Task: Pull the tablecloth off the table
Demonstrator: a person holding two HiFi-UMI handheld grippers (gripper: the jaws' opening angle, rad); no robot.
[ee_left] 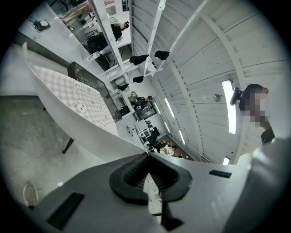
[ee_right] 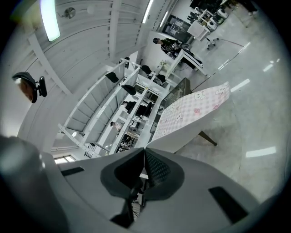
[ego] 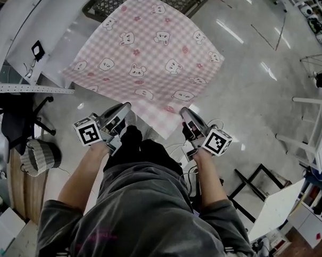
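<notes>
Head view: the pink checked tablecloth (ego: 154,50) hangs stretched in mid-air above the shiny floor (ego: 248,86); its far end reaches the dark mesh worktop (ego: 110,3). The left claw (ego: 124,106) and right claw (ego: 184,111) sit at the 2 near corners. In the left gripper view the left claw (ee_left: 148,154) is pinched tight on the cloth's white underside; in the right gripper view the right claw (ee_right: 144,150) is clamped on its edge too.

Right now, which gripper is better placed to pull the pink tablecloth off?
Neither beats the other. The left gripper and the right gripper are each shut on the near edge of the pink checked tablecloth, side by side, so pulling back with both together looks best.
</notes>
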